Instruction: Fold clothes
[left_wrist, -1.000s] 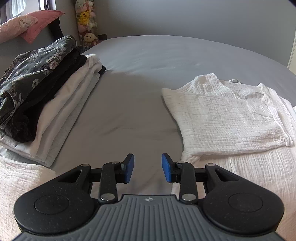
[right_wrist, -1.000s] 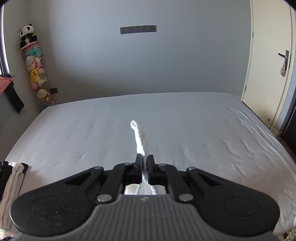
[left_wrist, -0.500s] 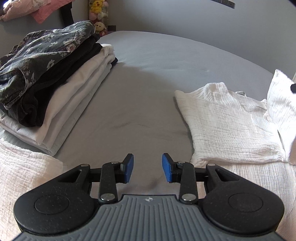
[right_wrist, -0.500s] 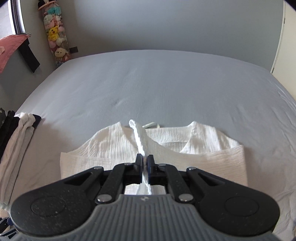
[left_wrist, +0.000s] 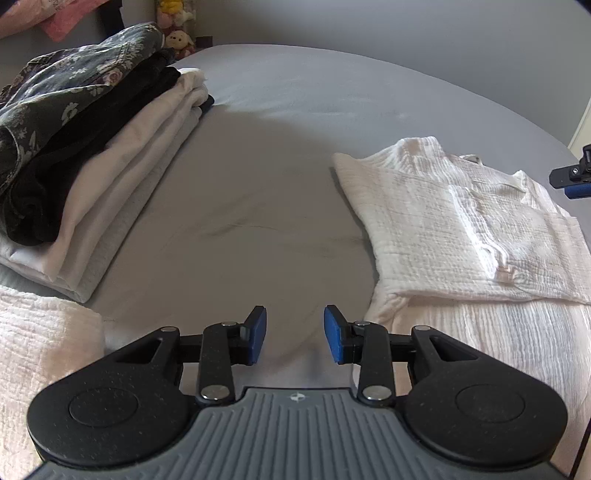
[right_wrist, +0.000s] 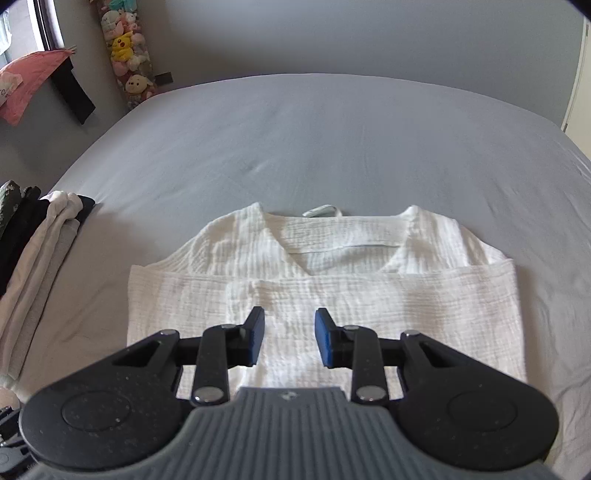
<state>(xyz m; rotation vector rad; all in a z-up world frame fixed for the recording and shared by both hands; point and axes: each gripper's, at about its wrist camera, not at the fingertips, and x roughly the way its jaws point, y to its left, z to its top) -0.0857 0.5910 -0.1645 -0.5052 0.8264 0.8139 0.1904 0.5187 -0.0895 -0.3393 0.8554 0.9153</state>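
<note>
Right tongs (right_wrist: 288, 336) hang parted, base hiding the white garment's (right_wrist: 369, 288) hem.

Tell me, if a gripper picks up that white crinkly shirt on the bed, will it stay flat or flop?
The white shirt would probably flop: its thin, crinkled cloth lies folded flat over itself. It likely weighs little. Lifted by one corner, the sleeves folded across it may fall open.

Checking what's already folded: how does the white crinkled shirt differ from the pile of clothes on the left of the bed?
The white shirt is one garment lying flat, only partly folded, its V-neck showing; the pile is several folded garments stacked high. The shirt is all white; the pile mixes a dark floral piece, black and white layers. The shirt lies in front of the open right gripper; the pile lies left of the open left gripper. Both rest on the grey bed.
</note>
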